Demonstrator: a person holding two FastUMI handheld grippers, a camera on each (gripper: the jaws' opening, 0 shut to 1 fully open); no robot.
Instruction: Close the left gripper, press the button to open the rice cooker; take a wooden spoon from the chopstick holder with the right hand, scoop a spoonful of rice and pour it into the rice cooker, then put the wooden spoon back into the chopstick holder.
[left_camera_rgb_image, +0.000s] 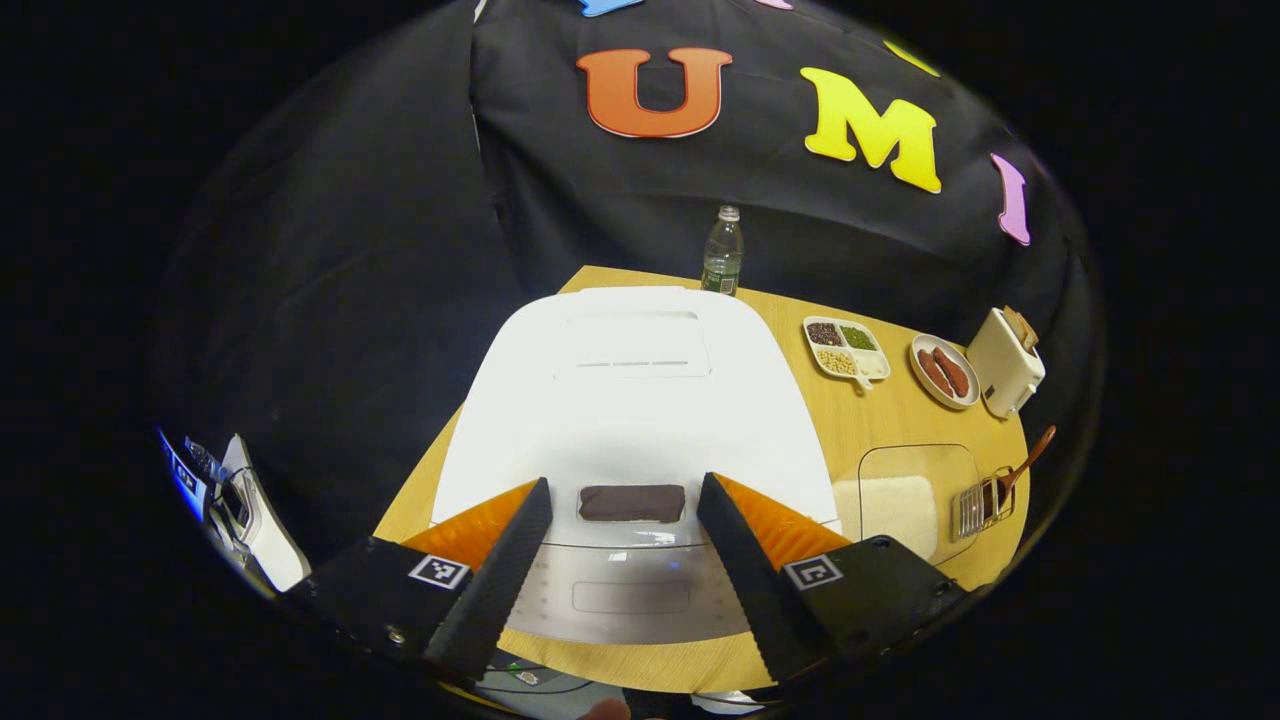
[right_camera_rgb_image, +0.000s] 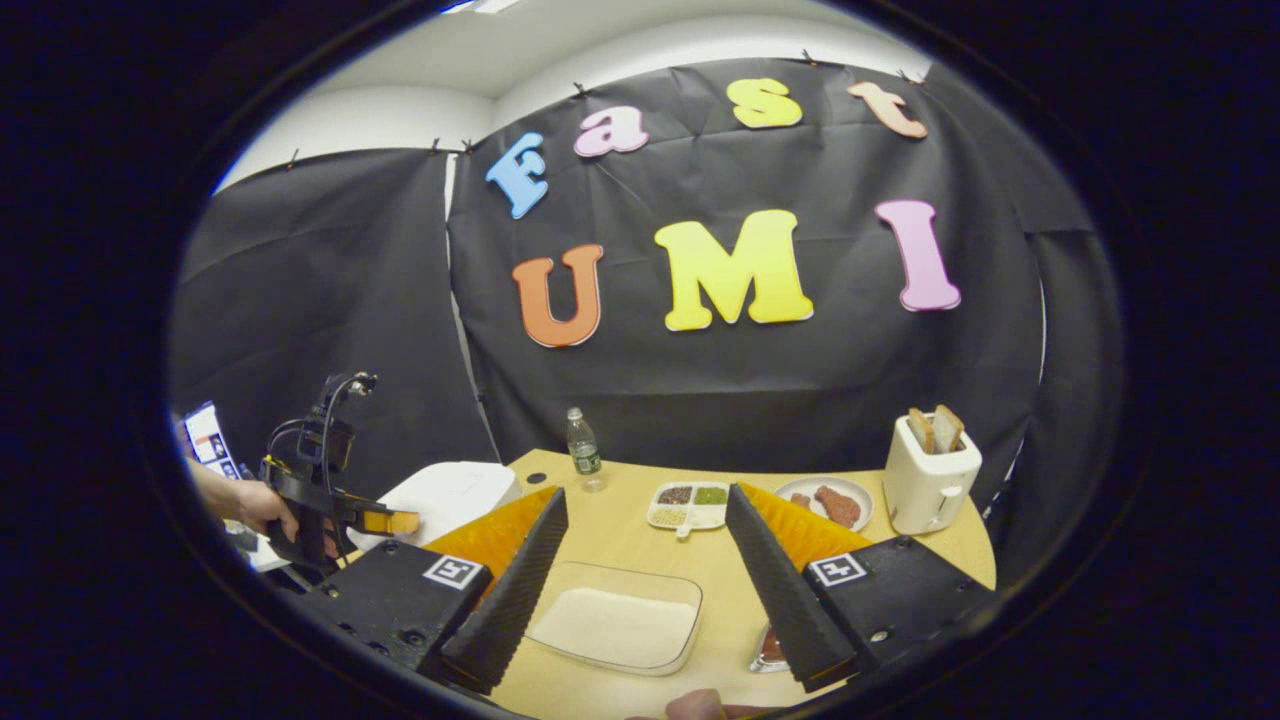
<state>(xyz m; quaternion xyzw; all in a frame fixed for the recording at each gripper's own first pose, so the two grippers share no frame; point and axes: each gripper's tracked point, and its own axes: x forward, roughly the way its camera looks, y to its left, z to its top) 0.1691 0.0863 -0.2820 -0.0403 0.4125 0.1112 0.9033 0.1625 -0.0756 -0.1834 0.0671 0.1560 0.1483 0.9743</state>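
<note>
- At the near edge of the left gripper view, the left gripper (left_camera_rgb_image: 625, 560) hovered with its fingers spread wide apart, holding nothing, above the front of a white rice cooker (left_camera_rgb_image: 635, 400).
- Between those fingers lay the cooker's dark button (left_camera_rgb_image: 632, 502), untouched, with the lid shut.
- Beside the cooker's right flank sat a clear rice container (left_camera_rgb_image: 905, 500) with white rice in it, and just right of that a wire chopstick holder (left_camera_rgb_image: 985, 505) with a wooden spoon (left_camera_rgb_image: 1020, 468) leaning out of it.
- Farther back on the wooden tabletop (left_camera_rgb_image: 870, 415) were a divided dish of beans (left_camera_rgb_image: 846, 348), a plate of sausages (left_camera_rgb_image: 944, 372) and a white toaster (left_camera_rgb_image: 1005, 362).
- At the far edge of the tabletop, behind the cooker, a water bottle (left_camera_rgb_image: 722, 251) stood upright.
- Seen from the right gripper view, the right gripper (right_camera_rgb_image: 645, 590) also had its fingers parted and empty, poised over the rice container (right_camera_rgb_image: 617, 618), which lay between them on the tabletop (right_camera_rgb_image: 620, 520).
- Off to the left in that view, a hand (right_camera_rgb_image: 262, 505) held the left gripper (right_camera_rgb_image: 390, 521) near the white rice cooker (right_camera_rgb_image: 445, 495).
- Beyond came the divided dish (right_camera_rgb_image: 688, 505), the plate (right_camera_rgb_image: 826, 502) and the toaster (right_camera_rgb_image: 930, 478) with two slices of bread standing in it, while the bottle (right_camera_rgb_image: 581, 447) stood farthest back.
</note>
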